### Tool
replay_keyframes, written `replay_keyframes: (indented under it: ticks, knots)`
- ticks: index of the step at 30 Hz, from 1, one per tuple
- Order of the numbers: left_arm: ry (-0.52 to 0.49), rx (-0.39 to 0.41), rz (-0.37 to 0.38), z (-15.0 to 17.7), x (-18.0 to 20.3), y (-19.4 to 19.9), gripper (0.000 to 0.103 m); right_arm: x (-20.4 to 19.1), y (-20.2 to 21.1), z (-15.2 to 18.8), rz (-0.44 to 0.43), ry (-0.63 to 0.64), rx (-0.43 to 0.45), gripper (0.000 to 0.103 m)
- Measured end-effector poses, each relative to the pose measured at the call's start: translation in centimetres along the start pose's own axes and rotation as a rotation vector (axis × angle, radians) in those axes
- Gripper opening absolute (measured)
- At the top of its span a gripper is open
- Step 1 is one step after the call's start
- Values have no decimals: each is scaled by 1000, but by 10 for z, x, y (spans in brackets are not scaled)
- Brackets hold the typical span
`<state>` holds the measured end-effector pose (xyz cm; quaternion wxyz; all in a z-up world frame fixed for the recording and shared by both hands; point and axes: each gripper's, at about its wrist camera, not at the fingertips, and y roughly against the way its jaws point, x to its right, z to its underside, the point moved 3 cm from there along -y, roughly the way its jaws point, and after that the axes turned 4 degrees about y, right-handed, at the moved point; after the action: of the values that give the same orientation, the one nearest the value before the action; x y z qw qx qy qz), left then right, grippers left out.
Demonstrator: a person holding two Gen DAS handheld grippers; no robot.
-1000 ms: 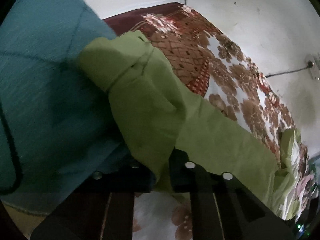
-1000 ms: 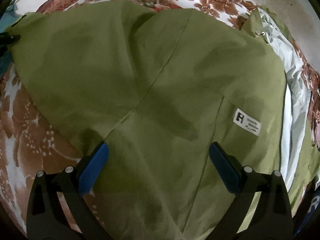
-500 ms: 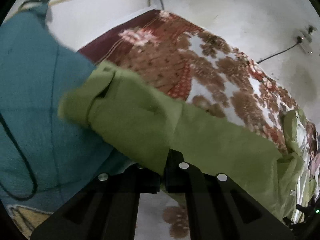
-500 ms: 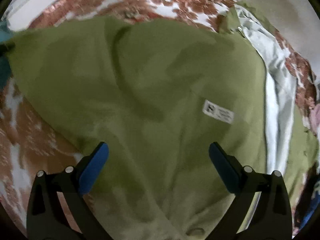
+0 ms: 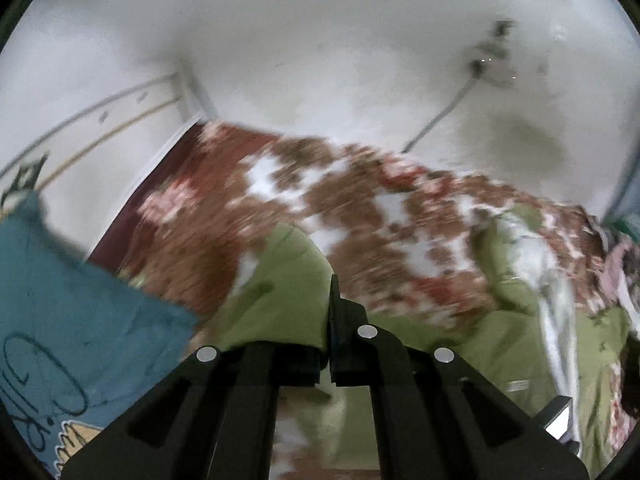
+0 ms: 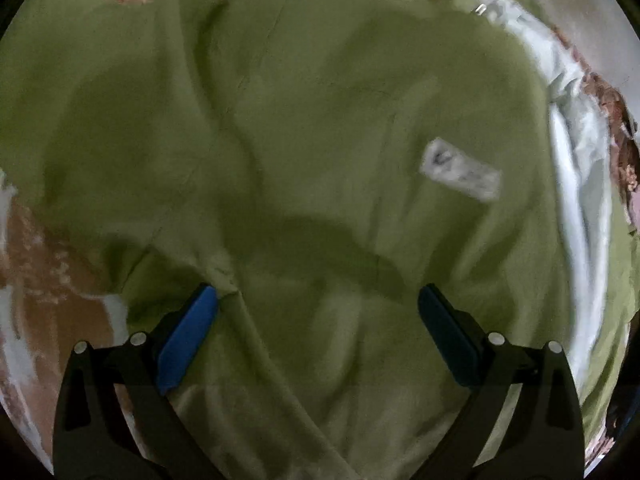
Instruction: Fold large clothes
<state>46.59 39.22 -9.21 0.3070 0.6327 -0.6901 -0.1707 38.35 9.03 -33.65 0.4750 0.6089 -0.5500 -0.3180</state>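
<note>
Currently the green garment (image 6: 304, 128) lies spread over the floral bedspread (image 5: 360, 208), filling nearly everything ahead of your right gripper (image 6: 318, 320) and running under both its fingers. Your left gripper (image 5: 329, 320) has its jaws pressed together on a bunched fold of that same cloth, which rises just ahead of the tips and drapes off to their left. Your right gripper stands spread wide, blue pads (image 6: 188, 334) apart, pinching nothing; whether the tips rest on the fabric cannot be told.

Judgement on the step: this is a fold in progress, one sleeve or corner lifted by the left claw while the right hovers over the body panel. The next move calls for carrying the held edge across onto the flat panel and laying it down square before release; the right claw is placed to pin or smooth the body.

Materials: the garment reads as a thin, matte woven cloth, soft and limp, creasing into long shallow ridges. A pale lining (image 6: 576, 184) shows along the edge to the far right of the right claw, and a small white label (image 6: 460, 170) sits ahead of its right finger. A teal printed cloth (image 5: 80, 320) lies to the left of the left claw. Both views are blurred; finer detail is not legible.
</note>
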Motion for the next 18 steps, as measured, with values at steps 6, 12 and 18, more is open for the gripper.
replay_keyframes:
  ticks: [6, 12, 18]
  knots:
    - [-51, 77, 149, -14, 120, 36, 2, 29, 13, 19, 108, 51, -15, 99]
    - [-160, 86, 261, 5, 266, 46, 2, 18, -25, 37, 134, 175, -46, 99]
    - [-266, -21, 344, 62, 402, 12, 2, 16, -15, 47, 140, 194, -9, 99]
